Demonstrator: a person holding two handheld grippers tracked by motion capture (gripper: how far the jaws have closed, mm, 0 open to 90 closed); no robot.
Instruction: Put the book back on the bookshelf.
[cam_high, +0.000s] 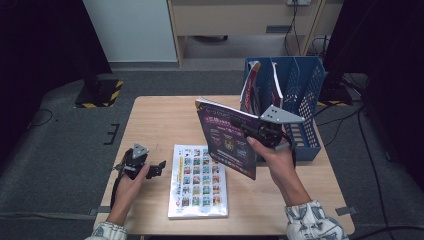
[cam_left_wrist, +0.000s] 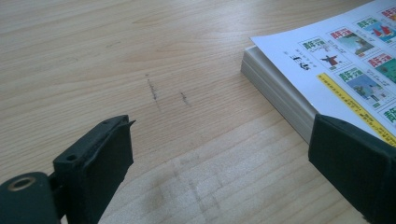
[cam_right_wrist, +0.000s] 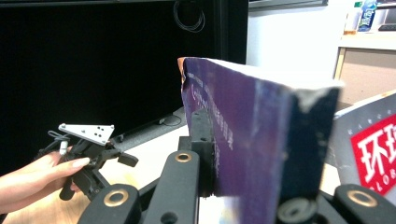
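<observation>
Your right tool (cam_high: 255, 131) is clamped on the purple book (cam_high: 227, 140), holding it upright above the worktop (cam_high: 150, 125), just in front of the blue file basket (cam_high: 305, 95). In the right tool view the book's thick edge hides the far jaw pad. Your left tool (cam_high: 150, 167) rests low on the worktop with its jaws wide apart, holding nothing, just beside the white book (cam_high: 197, 182) lying flat. One jaw covers part of that book's near edge.
</observation>
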